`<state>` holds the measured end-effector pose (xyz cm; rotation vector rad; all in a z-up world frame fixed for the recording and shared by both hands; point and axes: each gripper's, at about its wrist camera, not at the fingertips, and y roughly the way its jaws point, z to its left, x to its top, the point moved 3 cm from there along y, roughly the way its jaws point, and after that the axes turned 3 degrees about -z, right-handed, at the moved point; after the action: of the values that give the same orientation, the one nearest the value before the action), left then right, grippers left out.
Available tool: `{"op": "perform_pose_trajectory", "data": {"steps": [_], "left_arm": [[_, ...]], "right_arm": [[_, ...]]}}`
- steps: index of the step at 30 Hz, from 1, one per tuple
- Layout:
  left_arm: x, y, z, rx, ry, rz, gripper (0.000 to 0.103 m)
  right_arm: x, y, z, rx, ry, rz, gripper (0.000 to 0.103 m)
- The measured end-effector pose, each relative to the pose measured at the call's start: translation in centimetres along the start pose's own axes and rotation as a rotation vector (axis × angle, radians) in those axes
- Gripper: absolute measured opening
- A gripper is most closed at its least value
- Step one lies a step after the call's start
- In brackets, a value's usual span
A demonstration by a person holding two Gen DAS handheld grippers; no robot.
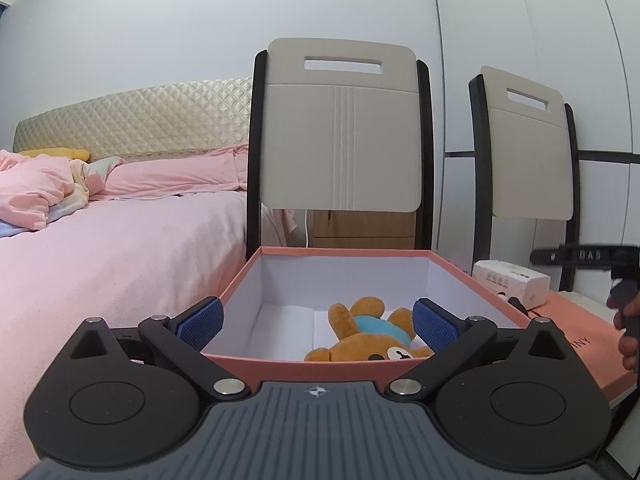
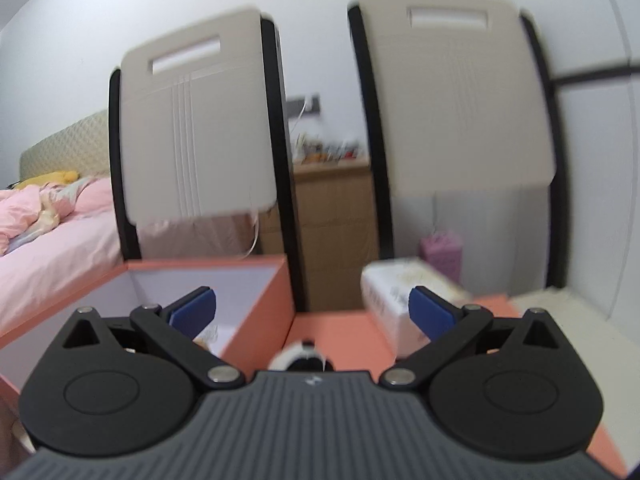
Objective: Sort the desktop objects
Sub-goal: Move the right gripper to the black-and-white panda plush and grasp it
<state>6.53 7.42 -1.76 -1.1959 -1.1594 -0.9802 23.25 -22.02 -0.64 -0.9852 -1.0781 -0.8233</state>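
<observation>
A brown plush bear (image 1: 368,338) in a blue shirt lies inside an open salmon-pink box (image 1: 472,280) with a white lining. My left gripper (image 1: 318,322) is open and empty, hovering at the box's near rim. A white tissue pack (image 1: 512,282) sits on the pink box lid (image 1: 580,332) to the right. My right gripper (image 2: 312,312) is open and empty above the lid (image 2: 340,332), between the box (image 2: 260,312) and the tissue pack (image 2: 392,296). A small white and black object (image 2: 302,358) lies just under it, blurred.
Two beige chairs (image 1: 340,128) (image 1: 528,148) stand behind the box. A bed with pink bedding (image 1: 112,248) lies at the left. A wooden cabinet (image 2: 332,232) stands behind the chairs. The other gripper and a hand (image 1: 624,312) show at the right edge.
</observation>
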Motion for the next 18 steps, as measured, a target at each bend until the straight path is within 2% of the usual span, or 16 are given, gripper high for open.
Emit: {"op": "perform_pose_trajectory", "data": {"steps": [4, 5, 7, 12, 14, 18], "left_arm": [[-0.4, 0.4, -0.2, -0.002, 0.007, 0.025, 0.102], [-0.4, 0.5, -0.2, -0.002, 0.006, 0.031, 0.102], [-0.4, 0.6, -0.1, -0.003, -0.001, 0.039, 0.102], [-0.6, 0.8, 0.1, -0.009, -0.015, 0.06, 0.102], [-0.6, 0.8, 0.1, -0.009, -0.021, 0.066, 0.102], [-0.9, 0.9, 0.1, -0.014, -0.023, 0.08, 0.102]], "right_arm": [[-2.1, 1.5, -1.3, 0.073, 0.0, 0.156, 0.1], [-2.6, 1.8, -1.3, 0.097, -0.029, 0.188, 0.094], [-3.3, 2.1, -0.9, 0.138, -0.115, 0.226, 0.093], [-4.4, 2.2, 0.1, 0.192, -0.248, 0.262, 0.089], [-4.7, 2.7, 0.1, 0.19, -0.27, 0.273, 0.082], [-5.1, 3.9, 0.4, 0.199, -0.287, 0.289, 0.076]]}}
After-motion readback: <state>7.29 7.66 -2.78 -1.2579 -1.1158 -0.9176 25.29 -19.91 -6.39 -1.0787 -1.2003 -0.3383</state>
